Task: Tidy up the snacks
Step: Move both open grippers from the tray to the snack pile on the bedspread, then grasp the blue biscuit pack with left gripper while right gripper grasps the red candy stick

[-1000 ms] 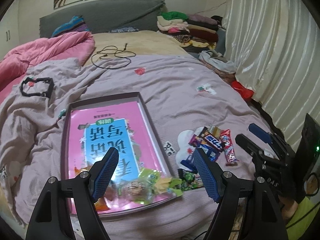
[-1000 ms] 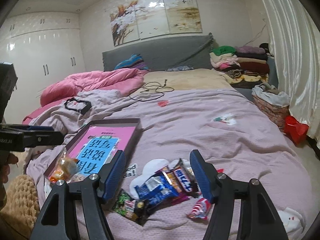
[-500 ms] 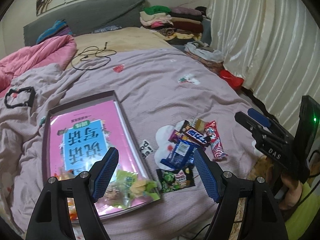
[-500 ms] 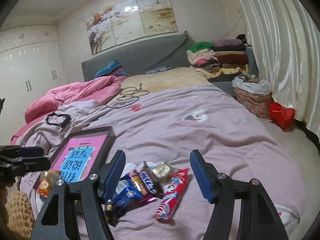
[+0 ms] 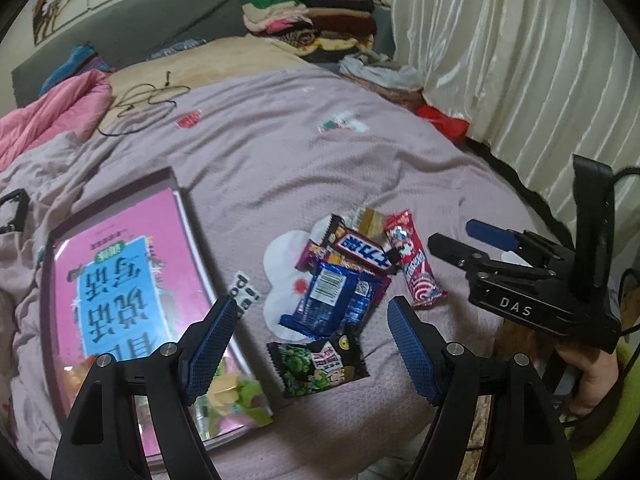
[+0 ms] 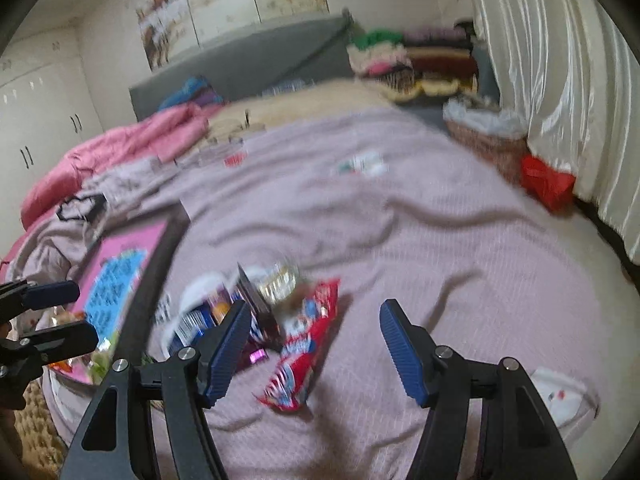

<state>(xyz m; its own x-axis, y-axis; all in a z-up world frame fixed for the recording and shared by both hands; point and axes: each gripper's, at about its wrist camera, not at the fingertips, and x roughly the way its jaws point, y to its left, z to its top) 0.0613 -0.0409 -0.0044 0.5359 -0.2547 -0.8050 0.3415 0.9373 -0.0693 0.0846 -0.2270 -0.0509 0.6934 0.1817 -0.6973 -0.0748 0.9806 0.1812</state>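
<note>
While both are held apart with nothing between the pads, the left claw (image 5: 308,344) is seen above the green snack packet (image 5: 318,368) and the right claw (image 6: 316,354) over the red lollipop wrapper (image 6: 300,344). Beyond them, a blue packet (image 5: 334,300) and a dark chocolate bar (image 5: 360,248) are piled on the mauve bed cover (image 5: 280,160). A pink-lined tray (image 5: 120,260) holding a few snacks is noted left of the pile, and folded clothes (image 5: 312,20) are stacked farthest back.
</note>
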